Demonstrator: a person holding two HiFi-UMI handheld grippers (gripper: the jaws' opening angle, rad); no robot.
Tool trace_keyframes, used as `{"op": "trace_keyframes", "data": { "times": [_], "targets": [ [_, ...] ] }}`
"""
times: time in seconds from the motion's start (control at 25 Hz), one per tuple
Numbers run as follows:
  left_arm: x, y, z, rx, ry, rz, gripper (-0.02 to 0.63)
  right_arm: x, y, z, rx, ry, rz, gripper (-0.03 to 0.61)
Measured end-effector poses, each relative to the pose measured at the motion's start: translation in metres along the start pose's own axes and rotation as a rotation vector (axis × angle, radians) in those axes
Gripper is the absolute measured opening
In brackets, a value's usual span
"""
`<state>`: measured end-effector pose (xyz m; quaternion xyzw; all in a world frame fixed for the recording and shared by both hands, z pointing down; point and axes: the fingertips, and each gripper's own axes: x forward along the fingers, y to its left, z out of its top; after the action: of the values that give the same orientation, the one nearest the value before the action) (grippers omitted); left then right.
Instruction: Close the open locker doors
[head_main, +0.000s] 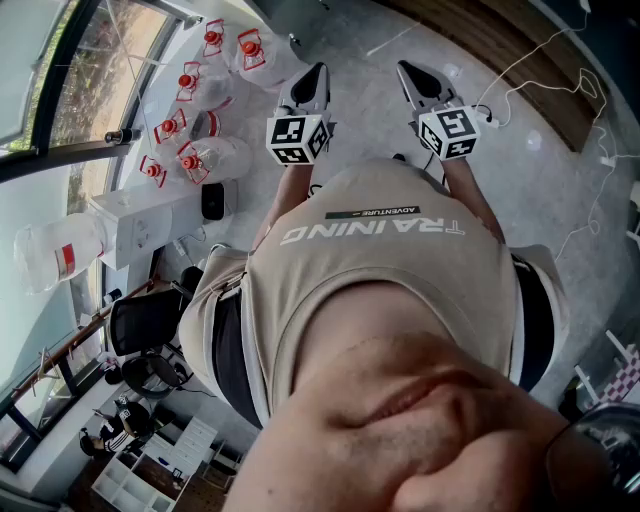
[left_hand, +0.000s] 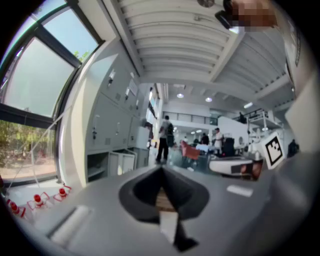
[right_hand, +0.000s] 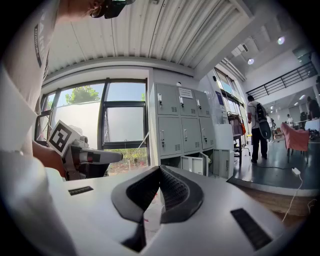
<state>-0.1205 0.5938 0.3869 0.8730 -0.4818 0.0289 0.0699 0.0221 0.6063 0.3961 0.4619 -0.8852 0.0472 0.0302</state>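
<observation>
Grey metal lockers (right_hand: 182, 125) stand against the wall beside a tall window (right_hand: 125, 122), well apart from both grippers. The upper rows look shut. In the bottom row a few open doors (right_hand: 200, 164) swing out into the room, and the left gripper view shows at least one bare compartment behind them. The left gripper (head_main: 314, 80) and the right gripper (head_main: 412, 78) are held out in front of the person's chest, side by side. Each has its jaws brought together at the tips with nothing between them.

The task looks to be at its approach: no door is touched yet, and all the closing lies ahead. The next move calls for walking up to the lockers and lowering one gripper to the bottom row. The closed tips would go against a door's outer face near its free edge, then push it round until it seats. Closed jaws suit that push; no grasp seems needed.

The grey floor (head_main: 370, 60) ahead looks open. Clear water jugs (head_main: 215, 155) with red caps crowd the floor by the window on the left, so passing to their right should give more room. A white cable (head_main: 523, 58) trails over the floor on the right and could catch a foot. A person (right_hand: 257, 131) walks in the aisle beyond the lockers, far off. The projecting door edges sit low and could meet a shin before a gripper reaches them.
</observation>
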Motion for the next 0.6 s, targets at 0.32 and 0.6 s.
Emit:
{"op": "trace_keyframes", "data": {
  "times": [0.32, 0.6],
  "targets": [
    [0.008, -0.015, -0.003, 0.021, 0.023, -0.017, 0.000, -0.003, -0.009, -0.007, 0.010, 0.006, -0.002, 0.014],
    [0.026, -0.023, 0.000, 0.033, 0.022, 0.023, 0.000, 0.003, -0.030, -0.009, -0.010, 0.004, 0.037, 0.014]
  ]
}}
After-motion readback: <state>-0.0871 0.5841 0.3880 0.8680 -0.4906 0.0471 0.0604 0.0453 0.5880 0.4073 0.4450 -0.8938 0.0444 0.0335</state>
